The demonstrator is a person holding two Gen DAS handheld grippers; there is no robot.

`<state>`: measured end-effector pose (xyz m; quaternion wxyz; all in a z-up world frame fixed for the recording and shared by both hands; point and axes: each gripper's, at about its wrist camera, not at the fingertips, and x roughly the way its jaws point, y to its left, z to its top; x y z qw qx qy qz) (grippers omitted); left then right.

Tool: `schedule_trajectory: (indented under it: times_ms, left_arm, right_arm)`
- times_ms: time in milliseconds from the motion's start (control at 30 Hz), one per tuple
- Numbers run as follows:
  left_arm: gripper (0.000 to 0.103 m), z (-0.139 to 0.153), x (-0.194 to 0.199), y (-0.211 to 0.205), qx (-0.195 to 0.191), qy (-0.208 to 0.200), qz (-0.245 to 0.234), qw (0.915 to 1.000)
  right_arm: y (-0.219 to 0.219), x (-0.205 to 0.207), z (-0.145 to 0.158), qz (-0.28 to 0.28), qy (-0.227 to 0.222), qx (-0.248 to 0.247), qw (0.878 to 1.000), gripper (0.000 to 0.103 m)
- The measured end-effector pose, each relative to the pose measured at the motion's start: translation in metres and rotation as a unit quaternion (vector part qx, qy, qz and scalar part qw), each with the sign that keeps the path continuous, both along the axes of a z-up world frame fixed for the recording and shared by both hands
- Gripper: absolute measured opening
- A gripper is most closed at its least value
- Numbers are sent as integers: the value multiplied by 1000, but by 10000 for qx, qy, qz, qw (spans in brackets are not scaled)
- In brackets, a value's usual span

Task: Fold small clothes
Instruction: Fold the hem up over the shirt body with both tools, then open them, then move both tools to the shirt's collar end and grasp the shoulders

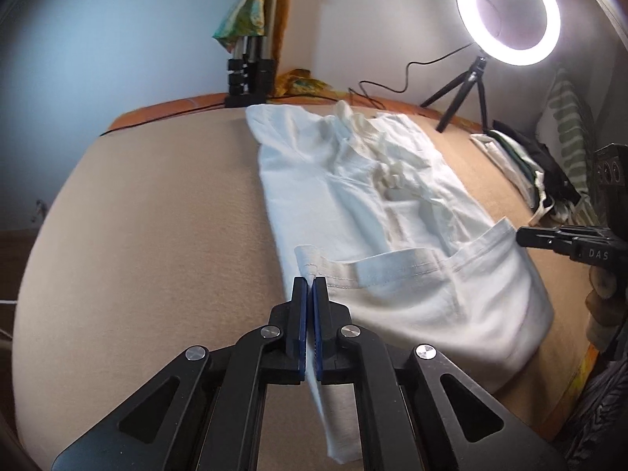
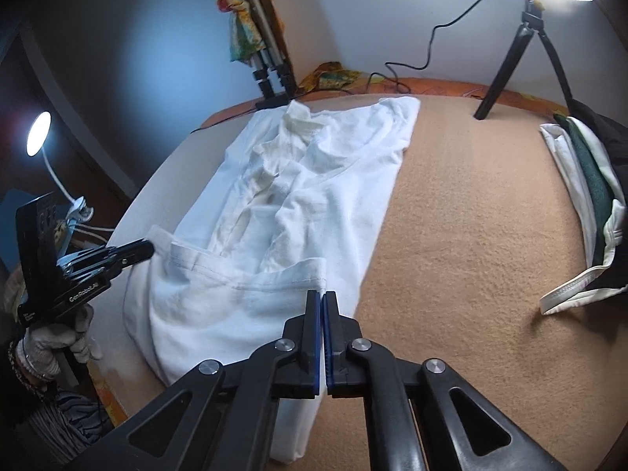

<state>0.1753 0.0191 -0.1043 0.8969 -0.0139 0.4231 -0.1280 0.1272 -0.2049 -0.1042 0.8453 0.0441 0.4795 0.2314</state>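
White T-shirt [image 1: 373, 196] lies lengthwise on the tan blanket [image 1: 157, 216], collar far, sleeves already turned in, hem lifted at the near end. You look to be mid-fold, bringing the hem toward the collar: keep both corners level and taut, lay the hem square on the shoulders, then let go. Left gripper [image 1: 310, 286] is pinched closed on the hem's left corner, cloth hanging between the pads. Right gripper [image 2: 322, 302] is likewise clamped on the right corner. Folded clothes stack [image 2: 585, 196] sits well apart at right. Ring light [image 1: 510, 11] on its small tripod stands at the far edge.
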Motion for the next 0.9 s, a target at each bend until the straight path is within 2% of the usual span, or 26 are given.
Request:
schedule_trajectory:
  times_ms: [33,133,233,300,367,400,467,533,567,600,700,767,833,867,900]
  left_arm:
    - [2,-4,3,0,82,58,19,9999]
    - [2,-13,6,-1,4,177,-17,9998]
    - [6,-7,4,-1,-77,112,-74,9999]
    - [12,2,-1,0,-75,-32,-38,10000]
    - [12,11,-7,-1,-99,-201,-29,9997]
    - [12,16,-11,-3,-181,-248,-114,9995]
    - [12,20,-16,-12,-210,-307,-301,9989]
    - [12,23,-24,-27,-301,-311,-647,9970]
    - [12,22,-28,-37,-333,-265,-862,9954]
    - [12,20,-29,-44,-349,-225,-1026,9939]
    - [12,4,-36,-68,-202,67,-1441,9893]
    - [12,-8,-35,-74,-132,286,-1553,9874]
    - [12,-9,-34,-75,-117,306,-1561,9872]
    - [12,-7,-33,-75,-136,321,-1555,9872]
    - [12,-2,-31,-72,-171,302,-1513,9879]
  right_arm:
    - [-2,4,-4,-73,59,1,10000,0]
    - [-6,10,-16,-149,253,19,9996,0]
    - [-7,7,-14,-170,68,-157,9997,1]
    - [-12,7,-9,-189,60,46,9998,11]
    - [-15,8,-7,-137,64,215,9997,24]
    - [-15,9,-7,-145,62,201,9997,27]
    - [-11,12,-10,-152,119,156,9997,27]
    - [-7,14,-15,-146,186,100,9997,20]
    - [-4,13,-16,-121,177,82,9997,6]
    - [-2,12,-16,-93,153,51,9998,0]
    - [0,6,-9,-184,-88,-158,9997,0]
    - [-1,7,-11,-202,-111,-325,9992,0]
    - [0,6,-13,-236,-76,-507,9984,1]
    - [-1,4,-13,-234,-63,-470,9986,5]
    - [-1,4,-11,-211,-49,-485,9986,18]
